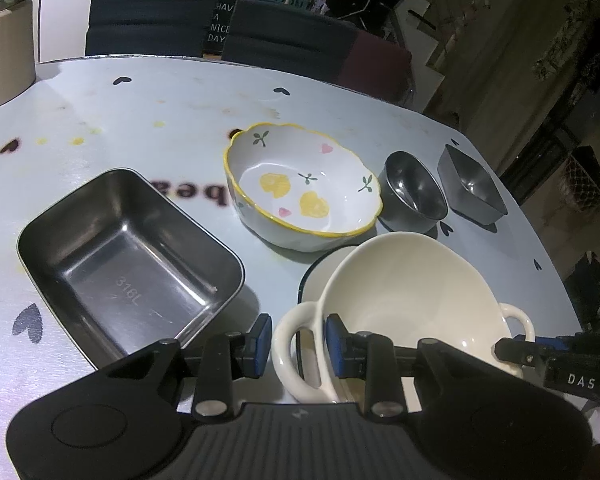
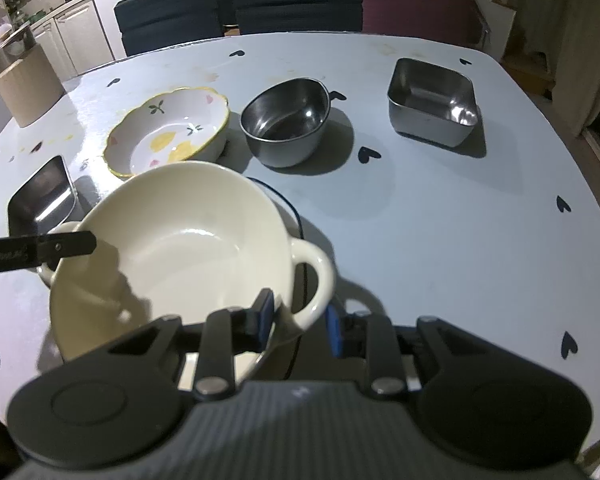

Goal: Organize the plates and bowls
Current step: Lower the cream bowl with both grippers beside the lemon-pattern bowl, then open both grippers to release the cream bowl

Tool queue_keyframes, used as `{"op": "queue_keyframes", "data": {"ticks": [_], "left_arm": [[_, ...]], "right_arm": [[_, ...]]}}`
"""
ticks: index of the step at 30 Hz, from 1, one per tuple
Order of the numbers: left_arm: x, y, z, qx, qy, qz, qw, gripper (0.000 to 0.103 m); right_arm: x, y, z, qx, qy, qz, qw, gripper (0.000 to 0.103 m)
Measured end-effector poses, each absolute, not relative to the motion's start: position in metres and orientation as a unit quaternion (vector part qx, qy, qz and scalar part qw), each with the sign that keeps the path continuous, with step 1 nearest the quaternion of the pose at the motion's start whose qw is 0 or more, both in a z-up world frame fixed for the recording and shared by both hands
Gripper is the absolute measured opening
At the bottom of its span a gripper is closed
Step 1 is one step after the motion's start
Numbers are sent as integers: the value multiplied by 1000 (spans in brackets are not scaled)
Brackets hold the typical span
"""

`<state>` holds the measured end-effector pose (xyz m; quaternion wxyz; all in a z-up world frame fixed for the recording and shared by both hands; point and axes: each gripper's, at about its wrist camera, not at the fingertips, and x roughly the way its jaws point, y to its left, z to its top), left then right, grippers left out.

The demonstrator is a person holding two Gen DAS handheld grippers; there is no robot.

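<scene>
Cream bowl (image 1: 400, 300) with two loop handles sits tilted over a dark-rimmed plate (image 1: 312, 276) on the pale blue heart-print table (image 2: 440, 220), between your two grippers. Your left gripper (image 1: 298, 344) straddles one handle, its blue pads standing off either side of it, not pressing. Your right gripper (image 2: 300, 322) brackets the opposite handle, also with gaps showing. Beyond lie a flowered bowl (image 2: 168, 136), a round steel bowl (image 2: 286, 128), a square steel dish (image 2: 432, 102) and a rectangular steel tray (image 1: 128, 264).
</scene>
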<state>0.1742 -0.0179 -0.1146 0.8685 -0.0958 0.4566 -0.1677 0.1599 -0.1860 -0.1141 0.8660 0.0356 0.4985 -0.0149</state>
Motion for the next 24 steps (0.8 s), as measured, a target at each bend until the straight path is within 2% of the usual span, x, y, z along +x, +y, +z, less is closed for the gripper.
{"op": "queue_keyframes", "data": {"ticks": [17, 19, 22, 24], "left_arm": [[170, -22, -114, -70, 476, -172, 859, 32], [169, -23, -113, -66, 480, -172, 858, 39], [167, -24, -112, -59, 481, -174, 857, 50], [164, -25, -109, -53, 478, -179, 858, 58]], "right_arm": [[160, -191, -118, 54, 497, -7, 866, 33], [160, -194, -118, 69, 498, -10, 864, 33], [159, -198, -115, 84, 495, -14, 865, 45], [156, -198, -113, 85, 487, -13, 869, 59]]}}
